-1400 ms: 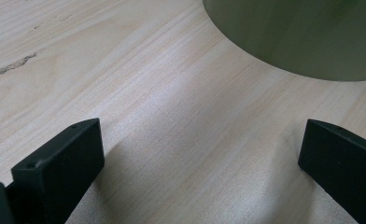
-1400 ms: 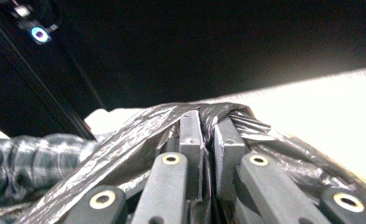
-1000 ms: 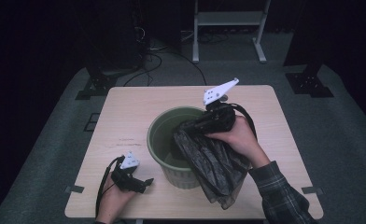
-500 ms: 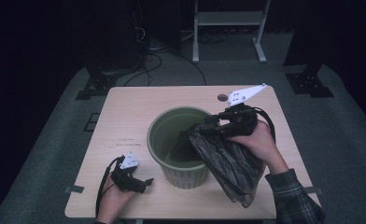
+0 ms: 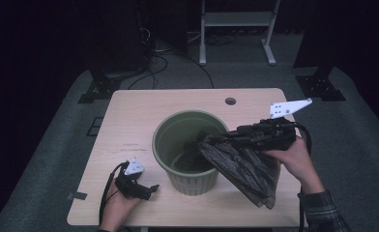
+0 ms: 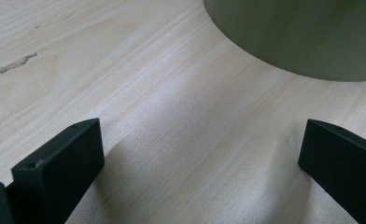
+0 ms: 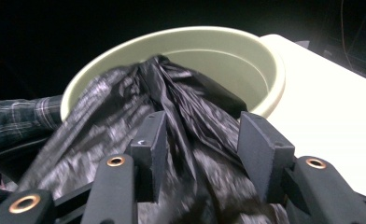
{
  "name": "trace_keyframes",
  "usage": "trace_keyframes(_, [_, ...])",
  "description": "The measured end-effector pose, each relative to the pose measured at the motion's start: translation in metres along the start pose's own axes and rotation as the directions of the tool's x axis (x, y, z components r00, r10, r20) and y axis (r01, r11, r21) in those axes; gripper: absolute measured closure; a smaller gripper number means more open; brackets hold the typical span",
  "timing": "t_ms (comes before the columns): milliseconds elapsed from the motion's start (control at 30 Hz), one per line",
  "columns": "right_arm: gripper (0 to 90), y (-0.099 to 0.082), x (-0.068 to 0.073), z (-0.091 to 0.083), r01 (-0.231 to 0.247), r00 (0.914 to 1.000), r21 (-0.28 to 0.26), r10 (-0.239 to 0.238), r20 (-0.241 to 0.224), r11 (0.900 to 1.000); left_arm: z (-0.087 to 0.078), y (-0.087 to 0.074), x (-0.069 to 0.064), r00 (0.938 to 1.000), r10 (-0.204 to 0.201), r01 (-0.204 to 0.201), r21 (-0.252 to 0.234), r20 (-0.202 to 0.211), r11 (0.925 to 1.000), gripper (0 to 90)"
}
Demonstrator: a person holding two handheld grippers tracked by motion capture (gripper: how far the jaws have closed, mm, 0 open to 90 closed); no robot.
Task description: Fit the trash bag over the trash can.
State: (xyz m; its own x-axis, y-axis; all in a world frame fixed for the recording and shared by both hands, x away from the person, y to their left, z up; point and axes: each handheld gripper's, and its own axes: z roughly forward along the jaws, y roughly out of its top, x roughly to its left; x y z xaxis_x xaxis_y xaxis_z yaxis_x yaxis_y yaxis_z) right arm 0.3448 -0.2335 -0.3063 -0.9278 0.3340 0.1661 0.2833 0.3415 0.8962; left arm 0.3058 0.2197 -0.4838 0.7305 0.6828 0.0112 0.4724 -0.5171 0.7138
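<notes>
Over the bin, right gripper apparently straddles black bag.

The black bag hides the green bin's right rim and floor.

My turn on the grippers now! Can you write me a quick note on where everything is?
Left gripper: open, resting on the table beside the green bin, holding nothing.
Right gripper: fingers have just been opening, with the black trash bag between them, not pinched.
Bag: one end inside the bin, the rest draped over the rim onto the table.
Done: bag brought to the bin.
Left: probably open it and fit it around the rim.
</notes>
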Motion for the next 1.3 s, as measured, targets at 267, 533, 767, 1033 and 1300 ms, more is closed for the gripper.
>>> trace_keyframes(267, [90.0,-0.005,-0.004,0.007,-0.012,0.9999,0.016,0.012,-0.008,0.9998,0.0,0.0,0.0,1.0,0.0,0.0,0.0,0.0,1.0,0.0])
trace_keyframes(533, [90.0,0.008,-0.011,0.012,-0.018,0.9998,-0.039,0.018,0.012,0.9991,-0.002,-0.001,0.001,1.0,0.004,-0.004,0.002,0.005,1.0,0.0])
trace_keyframes(767, [89.7,0.016,-0.014,0.021,-0.007,1.0,-0.032,0.008,0.004,0.9995,-0.009,0.002,0.005,0.9985,0.017,-0.016,-0.011,0.052,0.9998,0.0])
trace_keyframes(1033, [89.6,0.021,-0.015,0.023,-0.002,1.0,-0.044,0.003,0.004,0.999,-0.035,0.019,0.006,0.9835,0.086,-0.067,-0.119,0.159,0.9906,2.4])
trace_keyframes(1300, [89.6,0.026,-0.016,0.029,0.006,1.0,-0.037,-0.006,-0.002,0.9993,-0.063,0.039,0.009,0.9583,0.143,-0.092,-0.208,0.247,0.9738,10.2])
